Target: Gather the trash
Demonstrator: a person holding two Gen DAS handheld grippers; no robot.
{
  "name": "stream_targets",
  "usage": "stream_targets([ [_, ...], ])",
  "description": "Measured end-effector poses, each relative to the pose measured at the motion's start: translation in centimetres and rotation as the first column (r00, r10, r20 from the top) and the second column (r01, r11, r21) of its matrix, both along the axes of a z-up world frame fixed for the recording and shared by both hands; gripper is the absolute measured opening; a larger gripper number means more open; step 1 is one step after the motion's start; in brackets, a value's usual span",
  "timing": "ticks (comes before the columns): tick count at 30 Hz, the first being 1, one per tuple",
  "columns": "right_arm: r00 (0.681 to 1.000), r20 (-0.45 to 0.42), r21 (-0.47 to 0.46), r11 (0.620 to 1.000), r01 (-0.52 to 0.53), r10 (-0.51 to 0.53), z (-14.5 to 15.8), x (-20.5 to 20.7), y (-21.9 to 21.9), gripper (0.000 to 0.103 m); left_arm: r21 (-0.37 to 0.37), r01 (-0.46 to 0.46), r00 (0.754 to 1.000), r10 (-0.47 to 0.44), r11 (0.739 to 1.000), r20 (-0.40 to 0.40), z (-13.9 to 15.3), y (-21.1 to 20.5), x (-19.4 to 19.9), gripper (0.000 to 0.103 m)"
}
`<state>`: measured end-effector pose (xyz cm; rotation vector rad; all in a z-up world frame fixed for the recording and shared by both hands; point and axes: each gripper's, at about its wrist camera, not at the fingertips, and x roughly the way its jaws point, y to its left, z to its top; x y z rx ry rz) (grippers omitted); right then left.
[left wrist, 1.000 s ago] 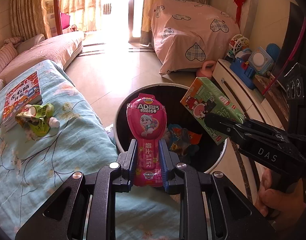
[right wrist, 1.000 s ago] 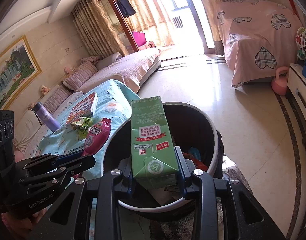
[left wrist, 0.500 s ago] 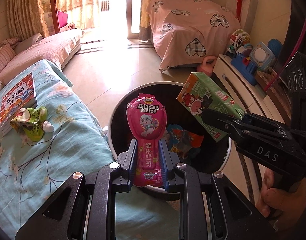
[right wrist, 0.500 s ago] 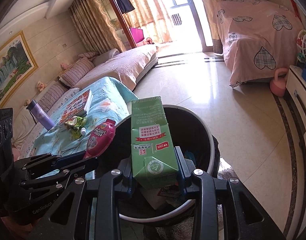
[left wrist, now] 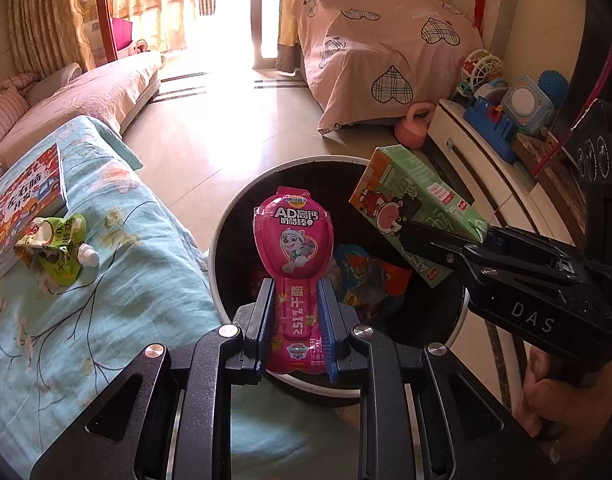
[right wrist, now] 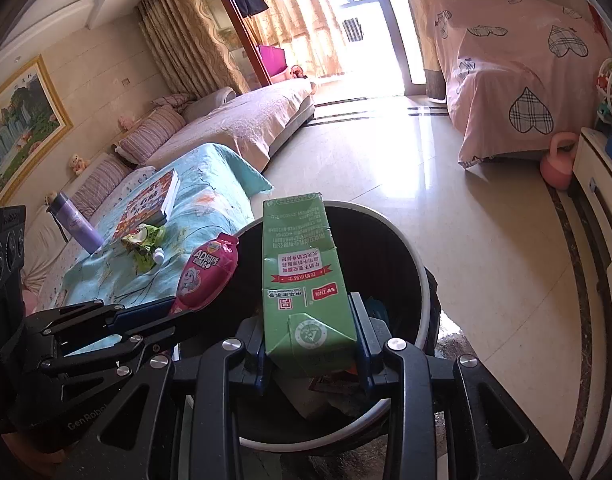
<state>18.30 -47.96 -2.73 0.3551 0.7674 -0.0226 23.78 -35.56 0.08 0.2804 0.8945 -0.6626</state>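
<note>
My left hand-held gripper [left wrist: 293,322] is clenched on the lower end of a pink cheese-stick packet [left wrist: 291,248], whose rounded top stands over the open mouth of the round trash bin [left wrist: 241,208]. Compared with a second ago, the bin sits a little more squarely under the packet and fills more of the left wrist view; the grip itself looks the same, with the blue pads pressing both sides of the packet's narrow neck.

My right hand-held gripper [right wrist: 310,338] is grasping a green drink carton [right wrist: 301,276] by its folded end, the carton held upright over the near side of the bin. In the right wrist view the bin rim has come closer in under the carton than it was a second ago, and the pink packet now shows at the bin's left rim rather than over the bedspread.

Inside the bin I see an orange and blue wrapper [left wrist: 370,276] lying at the bottom. A crumpled green spout pouch [left wrist: 55,252] lies on the turquoise bedspread [left wrist: 117,292], just beside a children's book [left wrist: 29,196], as before. A person's hand [left wrist: 546,396] grips the right tool's handle.
</note>
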Motion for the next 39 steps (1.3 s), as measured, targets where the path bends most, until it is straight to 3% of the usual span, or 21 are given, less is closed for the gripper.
stream_targets([
  [16,0.999,-0.039,0.016,1.0,0.011,-0.011,-0.7,0.8,-0.9,0.037,0.036,0.008,1.0,-0.008,0.999,-0.008,-0.5,-0.2,0.2,0.023],
  [18,0.999,-0.039,0.035,0.999,0.024,-0.022,-0.6,0.6,-1.3,0.046,0.029,-0.002,1.0,0.002,1.0,0.0,-0.2,0.1,0.1,0.043],
  [20,0.999,-0.025,0.042,0.998,0.039,-0.038,-0.1,0.1,-1.6,0.047,0.009,-0.021,1.0,0.021,1.0,0.022,0.4,0.9,-0.2,0.055],
  [22,0.999,-0.008,0.049,0.998,0.045,-0.045,0.5,-0.4,-1.8,0.051,-0.012,-0.035,0.999,0.035,0.999,0.035,1.0,1.9,-0.6,0.058],
  [24,0.999,0.013,0.058,0.997,0.048,-0.049,1.1,-1.1,-1.6,0.056,-0.029,-0.053,0.998,0.054,0.998,0.037,1.4,3.0,-0.9,0.068],
  [26,0.998,0.04,0.063,0.997,0.043,-0.046,1.9,-1.8,-1.1,0.063,-0.051,-0.074,0.996,0.076,0.996,0.042,1.7,4.5,-1.5,0.074],
  [28,0.997,0.069,0.07,0.997,0.04,-0.045,2.6,-2.6,-0.6,0.079,-0.075,-0.097,0.994,0.101,0.992,0.04,2.0,6.1,-2.3,0.074],
  [30,0.994,0.095,0.086,0.995,0.042,-0.05,3.2,-3.7,0.2,0.089,-0.107,-0.123,0.992,0.127,0.987,0.03,2.2,7.5,-3.1,0.081],
  [34,0.992,0.121,0.124,0.992,0.027,-0.043,3.7,-5.5,2.5,0.101,-0.175,-0.192,0.978,0.202,0.966,0.044,2.6,11.7,-5.8,0.088],
  [39,0.989,0.146,0.134,0.991,-0.027,0.007,3.4,-8.0,6.6,0.102,-0.215,-0.314,0.941,0.333,0.925,0.055,2.3,17.1,-8.5,0.093],
])
